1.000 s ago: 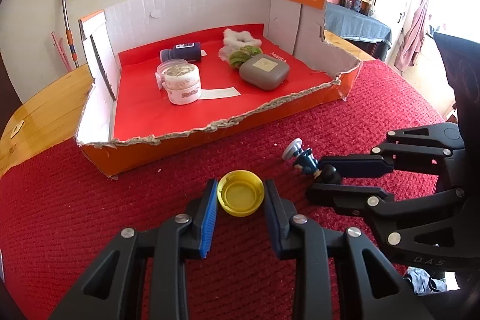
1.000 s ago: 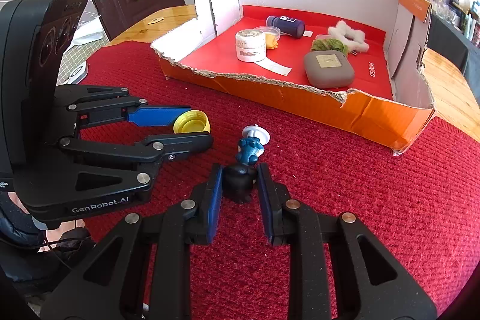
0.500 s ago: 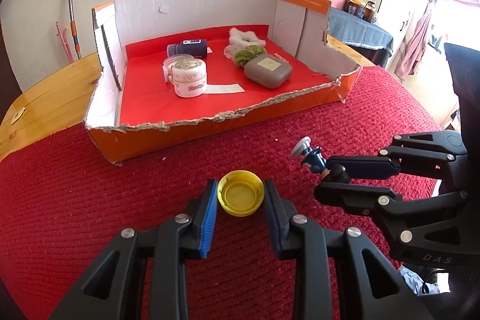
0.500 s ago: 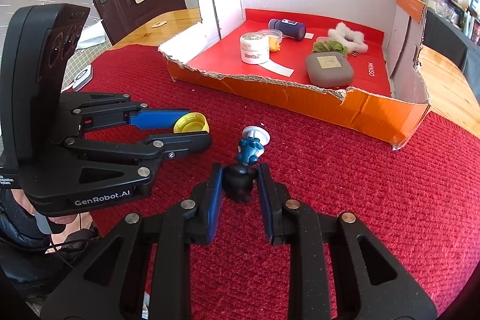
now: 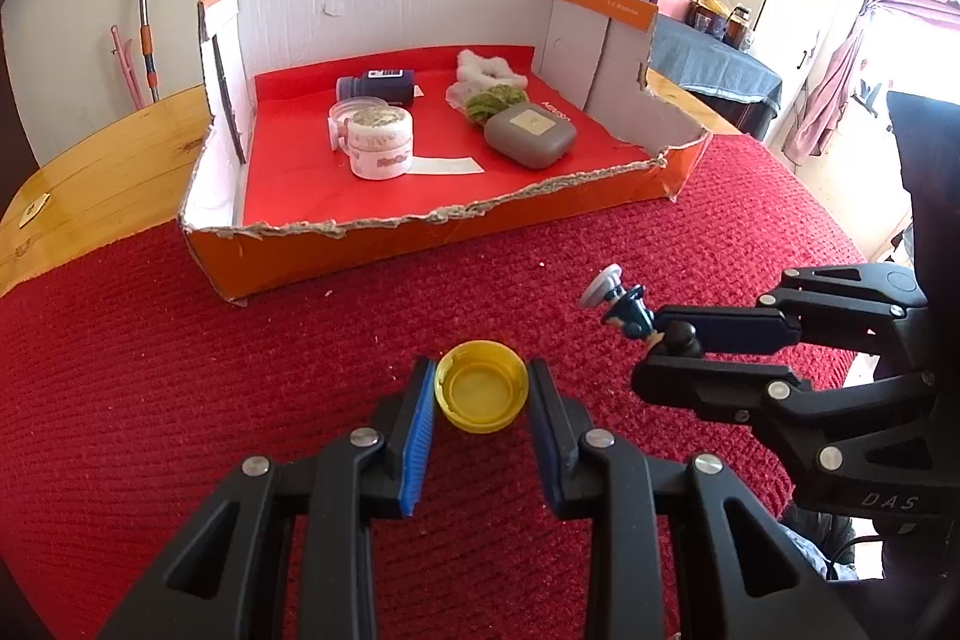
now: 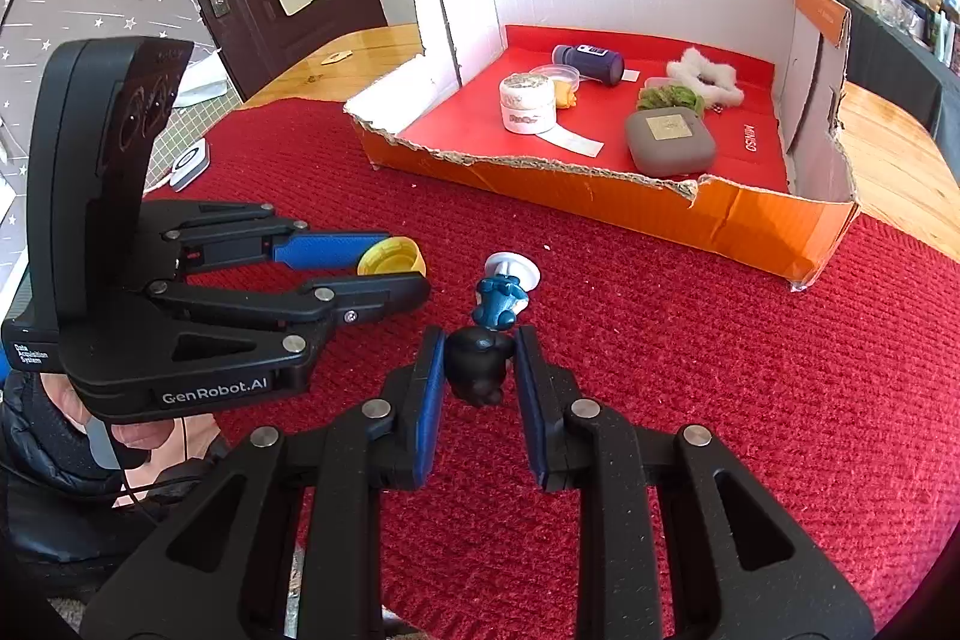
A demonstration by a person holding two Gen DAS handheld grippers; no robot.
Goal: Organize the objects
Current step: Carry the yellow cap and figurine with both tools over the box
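Note:
My left gripper (image 5: 480,388) is shut on a yellow bottle cap (image 5: 481,396) and holds it above the red cloth; the cap also shows in the right wrist view (image 6: 391,257). My right gripper (image 6: 479,370) is shut on the black base of a small blue figure with a white disc top (image 6: 501,295), also seen in the left wrist view (image 5: 627,307). Both grippers hover side by side in front of the open cardboard box (image 5: 420,232) with a red floor.
The box holds a white jar (image 5: 379,142), a dark bottle (image 5: 375,87), a grey case (image 5: 531,137), a green scrunchie (image 5: 495,100) and a white fluffy item (image 5: 486,67). A red knitted cloth (image 5: 180,400) covers the wooden table (image 5: 90,160).
Both grippers have drawn back and risen a little from the box, each still holding its object. The box looks smaller and farther away.

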